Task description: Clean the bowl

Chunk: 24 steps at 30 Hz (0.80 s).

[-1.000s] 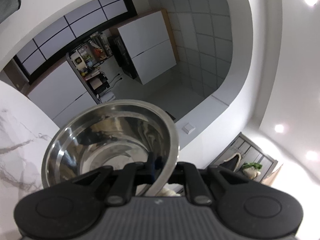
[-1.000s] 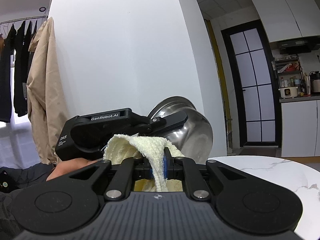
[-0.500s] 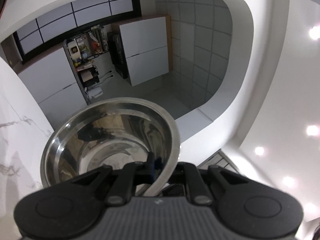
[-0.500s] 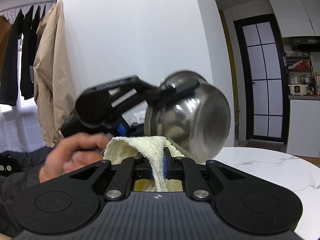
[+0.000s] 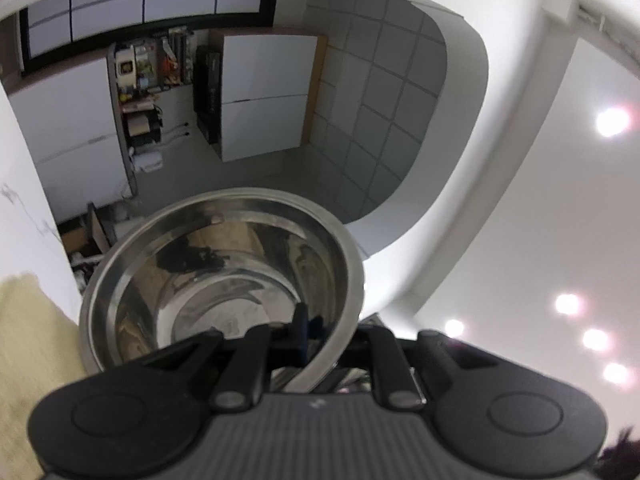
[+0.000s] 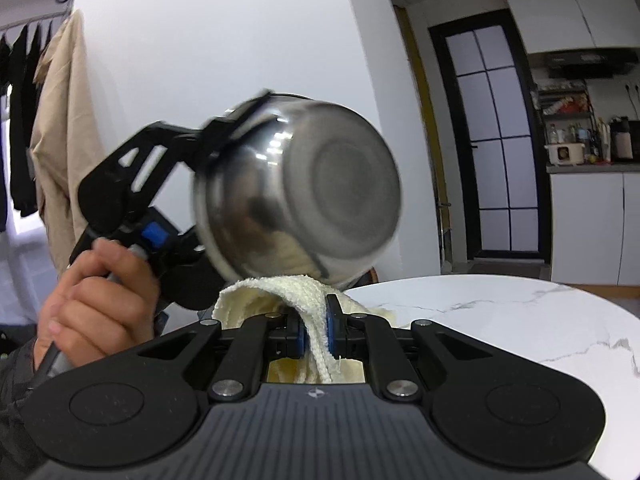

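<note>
Now the left tool (image 5: 316, 344), clamped on the bowl (image 6: 298, 196) rim, has tipped it bottom-outward above the table (image 6: 500, 320) edge; right tool (image 6: 316, 338), pinching the cloth (image 6: 296, 292), touches its underside.

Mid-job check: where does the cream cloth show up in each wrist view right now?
Left wrist: the cream terry cloth is at the lower left edge, blurred, beside the rim of the shiny steel bowl.
Right wrist: the cloth is at lower centre, pinched in the right gripper, just under the bowl.
Shared landmark: the bowl.
</note>
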Each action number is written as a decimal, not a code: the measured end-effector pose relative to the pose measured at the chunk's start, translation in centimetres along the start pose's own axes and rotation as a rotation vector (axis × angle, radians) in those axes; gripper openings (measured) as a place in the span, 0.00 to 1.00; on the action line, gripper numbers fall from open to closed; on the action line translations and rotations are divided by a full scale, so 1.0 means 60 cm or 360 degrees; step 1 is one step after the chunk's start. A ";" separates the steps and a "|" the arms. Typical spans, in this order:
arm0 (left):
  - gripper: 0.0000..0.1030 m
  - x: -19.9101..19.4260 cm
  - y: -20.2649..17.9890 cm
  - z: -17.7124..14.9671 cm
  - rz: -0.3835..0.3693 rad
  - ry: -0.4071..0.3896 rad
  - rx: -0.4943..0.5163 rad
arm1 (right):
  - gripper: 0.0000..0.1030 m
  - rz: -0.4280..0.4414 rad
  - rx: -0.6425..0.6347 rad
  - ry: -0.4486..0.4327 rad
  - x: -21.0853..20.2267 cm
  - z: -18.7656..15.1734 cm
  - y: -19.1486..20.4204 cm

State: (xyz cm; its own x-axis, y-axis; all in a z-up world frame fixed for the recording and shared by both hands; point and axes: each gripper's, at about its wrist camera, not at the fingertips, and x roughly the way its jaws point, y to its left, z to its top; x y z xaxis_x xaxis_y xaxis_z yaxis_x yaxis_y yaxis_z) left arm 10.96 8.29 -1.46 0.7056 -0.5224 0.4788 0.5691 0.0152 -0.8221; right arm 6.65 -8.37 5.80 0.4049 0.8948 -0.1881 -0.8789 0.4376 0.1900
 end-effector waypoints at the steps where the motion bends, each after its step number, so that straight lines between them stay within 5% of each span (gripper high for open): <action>1: 0.12 0.000 0.000 -0.002 -0.0011 0.0006 -0.0006 | 0.10 -0.0009 0.0035 -0.0013 -0.002 -0.001 -0.007; 10: 0.12 0.013 0.002 -0.024 0.0014 0.0177 0.0028 | 0.10 -0.0086 0.0362 -0.0144 -0.023 -0.014 -0.068; 18: 0.12 0.033 0.014 -0.030 -0.0006 0.0336 0.0007 | 0.11 -0.0006 0.0639 -0.0234 -0.035 -0.032 -0.118; 24: 0.13 0.044 0.025 -0.036 0.0108 0.0493 0.0022 | 0.11 0.0003 0.0744 -0.0271 -0.038 -0.044 -0.143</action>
State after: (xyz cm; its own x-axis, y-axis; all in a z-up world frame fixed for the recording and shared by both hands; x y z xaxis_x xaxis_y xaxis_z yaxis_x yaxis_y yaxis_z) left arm 12.75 5.12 -2.07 0.5811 -0.7546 0.3047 0.5325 0.0694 -0.8436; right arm 12.58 -14.38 2.07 0.4732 0.8803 -0.0344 -0.6884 0.3939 0.6091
